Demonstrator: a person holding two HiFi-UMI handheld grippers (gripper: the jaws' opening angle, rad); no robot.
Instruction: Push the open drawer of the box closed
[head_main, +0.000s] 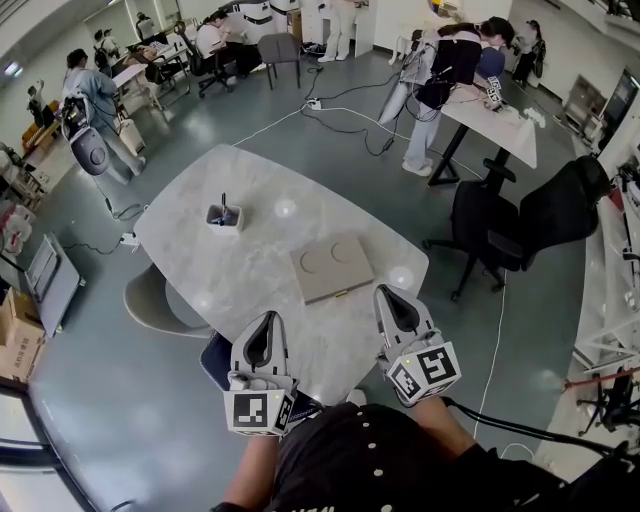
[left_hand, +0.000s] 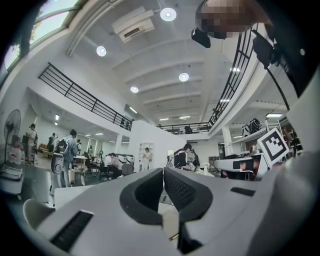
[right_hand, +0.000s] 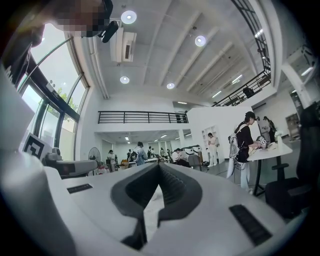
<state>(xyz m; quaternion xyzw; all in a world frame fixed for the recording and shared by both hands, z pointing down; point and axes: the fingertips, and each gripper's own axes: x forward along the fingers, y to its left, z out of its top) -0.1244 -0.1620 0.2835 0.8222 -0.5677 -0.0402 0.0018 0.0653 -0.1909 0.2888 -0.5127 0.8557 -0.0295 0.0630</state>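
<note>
At the near edge of the table (head_main: 200, 260), both my grippers hang low and point away from me. The left gripper (head_main: 268, 318) has its jaws together, tips touching, nothing between them. The right gripper (head_main: 388, 292) is the same, pinched closed on nothing. That suits a push, I'd say: a closed tip makes one blunt nose.

The box (head_main: 332, 266) lies flat mid-table, tan, with two round dents in its top. Its near side faces me, and a small dark tab shows there, which I take for the drawer front. How far it stands out I cannot tell. My right tip sits just beside the box's near right corner, so that hand looks the likelier pusher. The left could brace the far side to keep the box from sliding.

Room is good. A pen cup (head_main: 223, 216) stands well apart to the left, and bare tabletop lies behind the box before the far edge. A black office chair (head_main: 520, 225) sits clear off to the right.
</note>
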